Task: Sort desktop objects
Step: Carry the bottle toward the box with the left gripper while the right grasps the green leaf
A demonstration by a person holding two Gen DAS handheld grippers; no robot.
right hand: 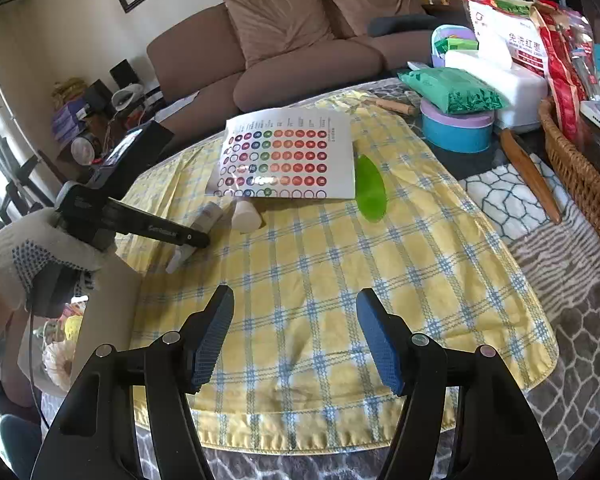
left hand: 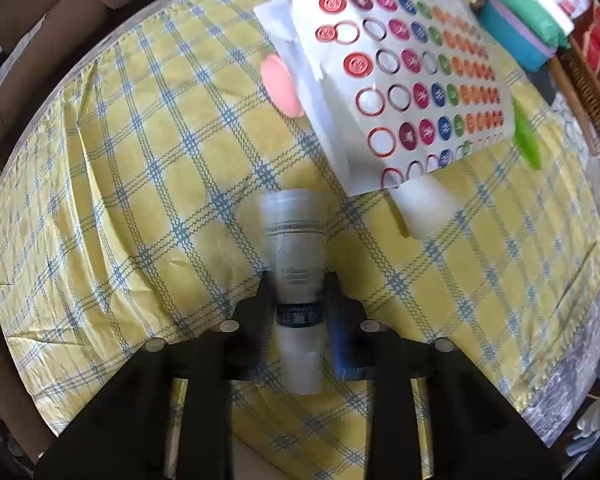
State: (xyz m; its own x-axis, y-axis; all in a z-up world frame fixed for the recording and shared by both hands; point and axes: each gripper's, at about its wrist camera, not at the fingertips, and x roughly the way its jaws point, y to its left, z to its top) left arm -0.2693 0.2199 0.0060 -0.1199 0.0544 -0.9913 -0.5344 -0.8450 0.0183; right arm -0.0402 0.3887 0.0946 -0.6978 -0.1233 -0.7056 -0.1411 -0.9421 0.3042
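My left gripper (left hand: 298,280) is shut on a white squeeze tube (left hand: 294,248) with a dark blue band, lying on the yellow checked cloth (left hand: 140,200). The same gripper (right hand: 198,242) and tube (right hand: 204,220) show at the left in the right wrist view. My right gripper (right hand: 296,324) is open and empty above the near part of the cloth (right hand: 320,264). A sticker sheet (left hand: 412,68) of coloured dots lies beyond the tube, also in the right wrist view (right hand: 284,160). A white cap-like pot (left hand: 428,208) sits under its edge.
A green leaf-shaped piece (right hand: 370,188), a pink disc (left hand: 282,86), a teal round tin (right hand: 456,128) with a green pack (right hand: 452,90), a tissue box (right hand: 504,84), a wooden stick (right hand: 530,174) and a wicker basket (right hand: 580,168) stand at the right. A sofa (right hand: 292,52) is behind.
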